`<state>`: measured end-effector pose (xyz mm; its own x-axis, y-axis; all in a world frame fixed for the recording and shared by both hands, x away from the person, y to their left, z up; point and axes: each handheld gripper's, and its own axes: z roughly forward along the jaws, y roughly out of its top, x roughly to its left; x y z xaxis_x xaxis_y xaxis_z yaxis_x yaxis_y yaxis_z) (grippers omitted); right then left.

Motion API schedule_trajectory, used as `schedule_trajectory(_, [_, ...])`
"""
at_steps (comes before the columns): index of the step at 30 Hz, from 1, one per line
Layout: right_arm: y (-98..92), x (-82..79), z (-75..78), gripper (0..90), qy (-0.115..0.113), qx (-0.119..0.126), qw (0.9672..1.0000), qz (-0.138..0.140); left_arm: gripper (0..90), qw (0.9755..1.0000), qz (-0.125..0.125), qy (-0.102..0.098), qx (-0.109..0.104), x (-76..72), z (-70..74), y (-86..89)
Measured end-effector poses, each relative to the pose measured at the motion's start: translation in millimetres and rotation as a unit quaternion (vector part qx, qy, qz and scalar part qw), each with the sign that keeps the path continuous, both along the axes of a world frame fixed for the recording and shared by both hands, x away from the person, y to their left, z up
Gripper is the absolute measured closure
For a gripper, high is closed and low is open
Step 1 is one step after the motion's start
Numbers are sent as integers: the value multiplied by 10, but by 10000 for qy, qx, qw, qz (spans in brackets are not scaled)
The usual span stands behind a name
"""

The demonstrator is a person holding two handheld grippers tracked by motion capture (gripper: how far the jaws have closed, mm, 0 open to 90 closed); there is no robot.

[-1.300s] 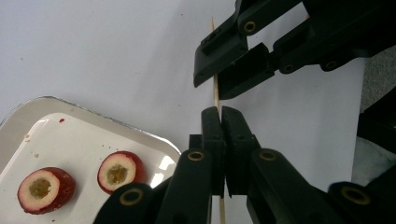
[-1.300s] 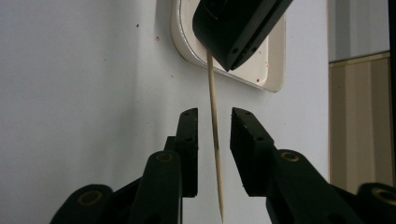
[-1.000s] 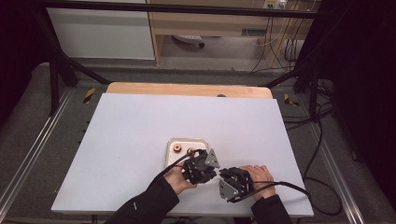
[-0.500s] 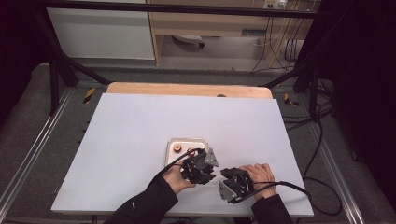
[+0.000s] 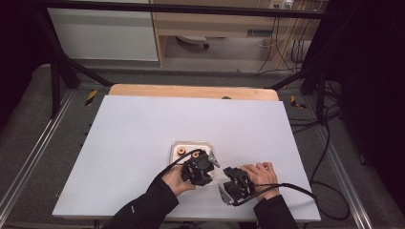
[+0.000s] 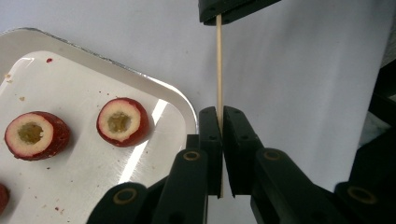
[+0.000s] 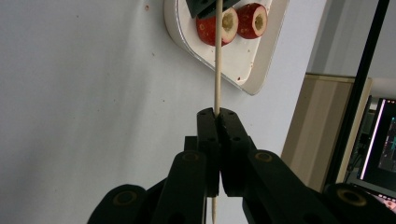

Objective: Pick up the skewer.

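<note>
A thin wooden skewer (image 6: 218, 60) is held between my two grippers, which face each other tip to tip. My left gripper (image 6: 219, 112) is shut on one end; its jaws have just closed again on the stick. My right gripper (image 7: 216, 113) is shut on the other end of the skewer (image 7: 216, 60). In the high view the left gripper (image 5: 210, 171) and right gripper (image 5: 228, 177) meet just in front of a small white tray (image 5: 191, 144). The tray (image 6: 140, 79) holds halved red fruits with pale cored centres (image 6: 122, 121) (image 6: 36, 135).
The tray (image 7: 261, 65) lies on a white table sheet (image 5: 143, 133), with two fruit halves (image 7: 252, 19) near its edge. A wooden table edge (image 5: 191, 90) runs along the back. Black frame bars and cables (image 5: 329, 143) stand around the table.
</note>
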<state>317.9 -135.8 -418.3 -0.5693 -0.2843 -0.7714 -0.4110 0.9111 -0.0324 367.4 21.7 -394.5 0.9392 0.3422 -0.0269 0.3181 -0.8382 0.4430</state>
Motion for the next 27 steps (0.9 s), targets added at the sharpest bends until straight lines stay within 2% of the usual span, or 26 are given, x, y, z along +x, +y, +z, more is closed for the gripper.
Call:
schedule_trajectory(3, [12,-3,-10,887,-38,-127,9999,42,870,10000,-22,-23,73,-3,-15,-34])
schedule_trajectory(7, [14,-15,-17,888,-88,-175,9998,75,876,9999,9,-40,150,-12,-30,-60])
schedule_trajectory(8, [13,-14,-9,888,-130,-256,9995,97,878,9999,9,-62,156,-13,-28,-62])
schedule_trajectory(12, [12,-19,-11,886,-114,-208,9997,79,885,9998,31,-88,168,-25,-25,-61])
schedule_trajectory(14, [12,-19,-16,876,-79,-104,9999,26,886,9998,42,-120,135,-29,-21,-50])
schedule_trajectory(15, [11,-18,-18,846,-76,24,10000,-35,886,9998,52,-144,120,-31,-16,-40])
schedule_trajectory(16, [5,6,10,750,-50,310,9994,-136,886,9998,53,-164,105,-34,-13,-28])
schedule_trajectory(17, [5,6,10,750,-50,310,9994,-136,886,9997,68,-194,88,-38,-11,-14])
schedule_trajectory(18, [-21,33,45,662,187,795,9958,-408,886,9997,81,-209,87,-43,-8,5])
schedule_trajectory(19, [-21,33,45,662,187,795,9958,-408,886,9997,87,-228,82,-46,-4,26])
schedule_trajectory(21, [-68,68,93,593,428,1289,9883,-698,886,9995,154,-283,18,-54,-12,79])
schedule_trajectory(22, [-98,84,117,555,590,1553,9821,-888,886,9994,171,-307,16,-52,-15,113])
schedule_trajectory(24, [-171,123,169,504,914,2023,9679,-1181,885,9991,226,-345,-6,-44,-14,190])
schedule_trajectory(25, [-210,136,185,469,1039,2265,9593,-1328,885,9989,279,-361,-46,-44,-13,230])
schedule_trajectory(26, [-288,179,217,404,1347,2639,9409,-1641,885,9987,309,-399,-76,-46,-8,271])
schedule_trajectory(27, [-288,179,217,404,1347,2639,9409,-1641,885,9984,334,-439,-92,-51,-2,312])
